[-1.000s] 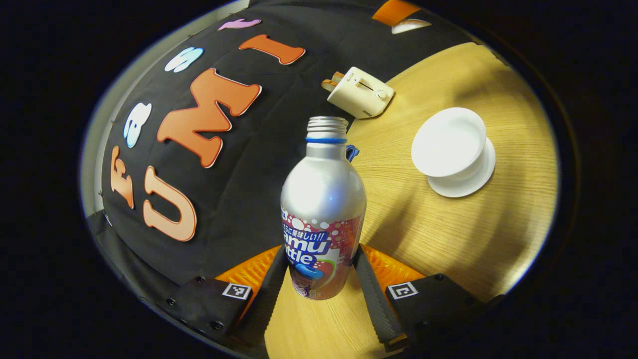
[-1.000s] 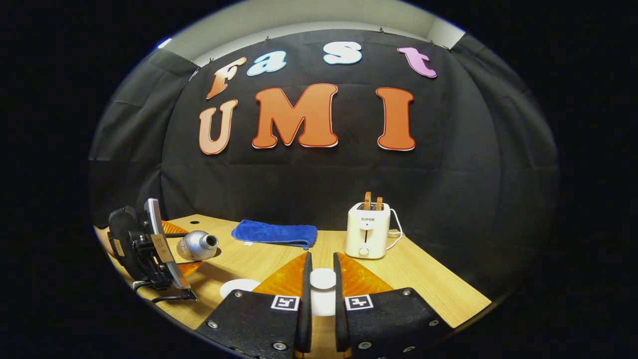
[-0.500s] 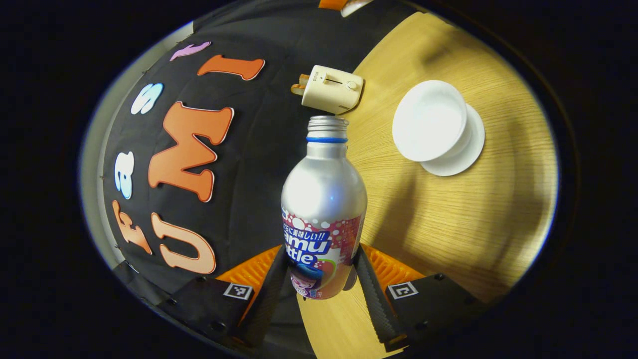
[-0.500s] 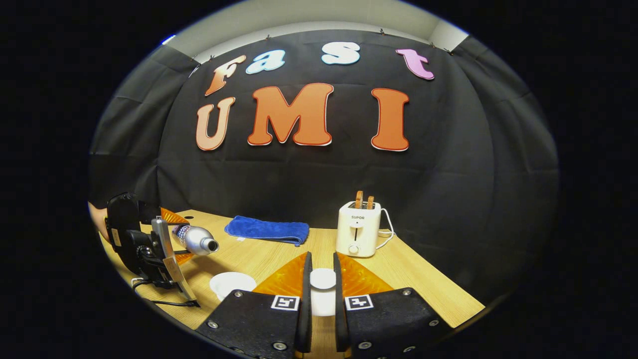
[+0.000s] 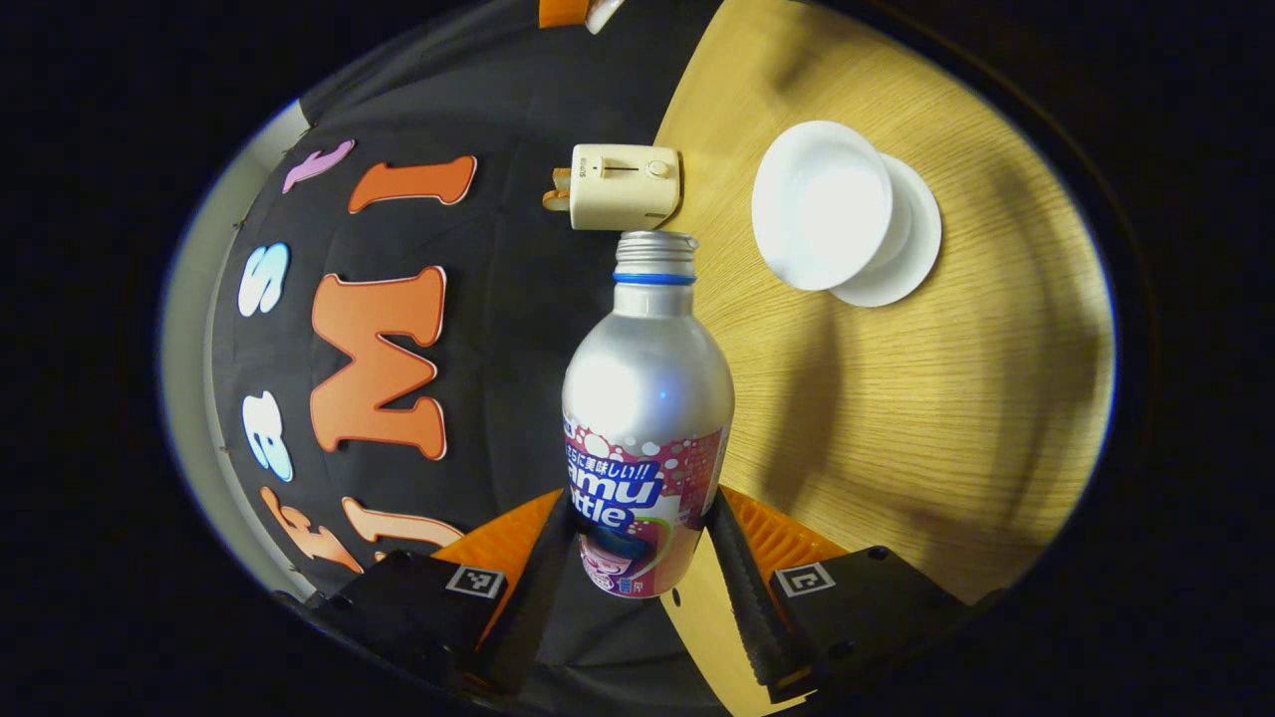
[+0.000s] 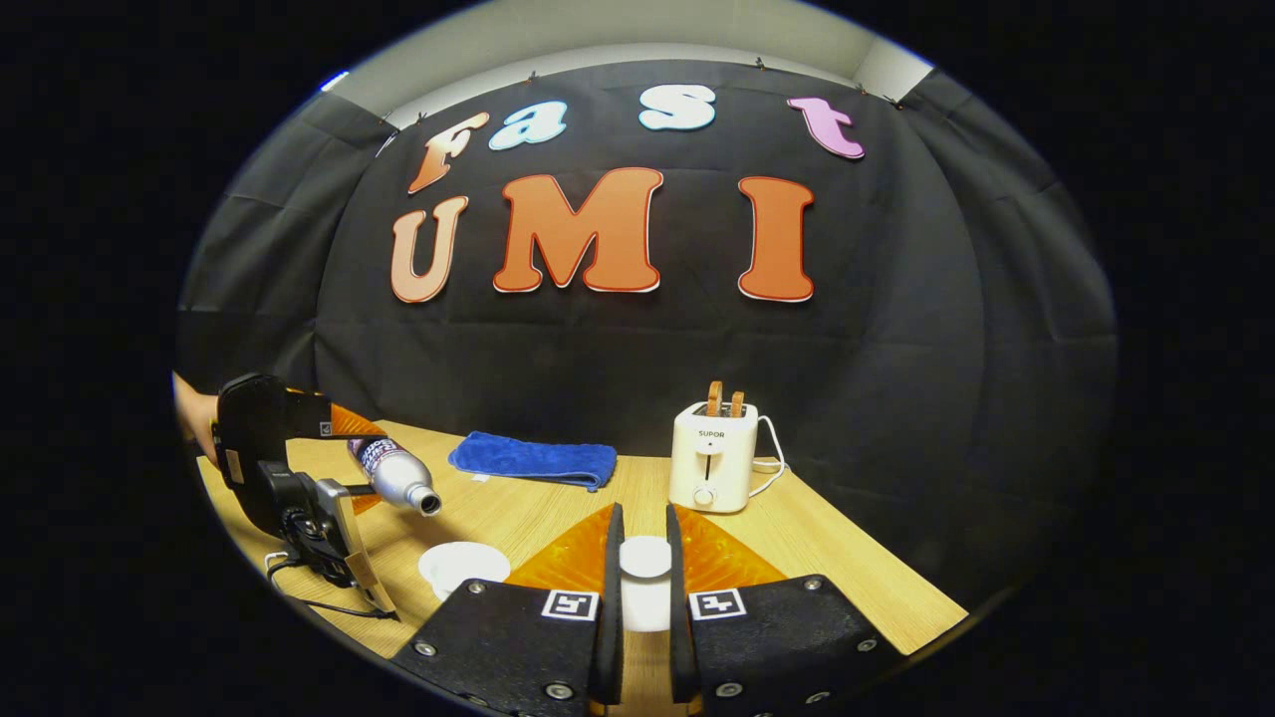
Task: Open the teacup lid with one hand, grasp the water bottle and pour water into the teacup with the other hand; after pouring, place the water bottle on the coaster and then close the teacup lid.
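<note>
Left tongs [image 5: 642, 558]: my tongs are closed on the lower body of the bottle [image 5: 645, 398], at the centre of the left gripper view.
Bottle: tipped, open mouth toward the teacup [image 5: 822, 204] at upper right.
Teacup: uncovered, on its saucer [image 5: 911, 264] on the bench [image 5: 946, 418].
Right tongs [image 6: 642, 588]: narrow gap, both fingers against the white lid [image 6: 645, 558], bottom centre of the right gripper view.
Toaster [image 6: 709, 468]: far on the bench.

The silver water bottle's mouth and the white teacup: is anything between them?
Nothing: in the left gripper view, bare wooden table separates the silver water bottle from the white teacup.
</note>
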Demonstrator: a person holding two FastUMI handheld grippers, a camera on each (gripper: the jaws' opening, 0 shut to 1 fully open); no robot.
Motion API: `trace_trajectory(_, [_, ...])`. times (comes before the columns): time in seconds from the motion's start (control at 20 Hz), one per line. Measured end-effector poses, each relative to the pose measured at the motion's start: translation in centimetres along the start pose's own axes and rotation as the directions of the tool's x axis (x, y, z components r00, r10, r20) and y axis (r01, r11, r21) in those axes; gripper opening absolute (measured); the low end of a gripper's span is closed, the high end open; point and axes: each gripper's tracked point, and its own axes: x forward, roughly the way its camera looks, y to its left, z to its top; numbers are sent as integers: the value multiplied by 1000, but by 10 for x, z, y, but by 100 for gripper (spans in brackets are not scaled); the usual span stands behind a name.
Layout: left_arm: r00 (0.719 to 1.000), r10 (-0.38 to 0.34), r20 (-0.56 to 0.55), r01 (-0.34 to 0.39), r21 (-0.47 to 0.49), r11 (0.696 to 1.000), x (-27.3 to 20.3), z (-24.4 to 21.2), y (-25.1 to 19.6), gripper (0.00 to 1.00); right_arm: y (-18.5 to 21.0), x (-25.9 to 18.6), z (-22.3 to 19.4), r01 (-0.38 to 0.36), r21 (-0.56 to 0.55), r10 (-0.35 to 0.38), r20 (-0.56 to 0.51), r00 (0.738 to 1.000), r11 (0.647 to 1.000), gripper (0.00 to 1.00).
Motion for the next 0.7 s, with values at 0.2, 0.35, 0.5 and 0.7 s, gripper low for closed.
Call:
trace_trajectory(0.2, [1000, 0, 18, -1, 59, 998, -3, 6, 3, 84, -2, -2, -1, 0, 0, 0, -2, 1000, 1000, 19])
trace_trajectory(0.35, [1000, -5, 26, 2, 104, 995, -4, 8, 6, 82, -3, -1, -4, -1, -5, 1, -7, 1000, 1000, 19])
trace_trajectory(0.5, [1000, -7, 28, 3, 137, 991, -5, 10, 7, 82, -7, -3, -6, -1, -2, 1, -10, 1000, 1000, 19])
trace_trajectory(0.7, [1000, -7, 30, 1, 192, 981, -6, 11, 10, 82, -13, -3, -7, 4, 1, -4, -15, 1000, 1000, 19])
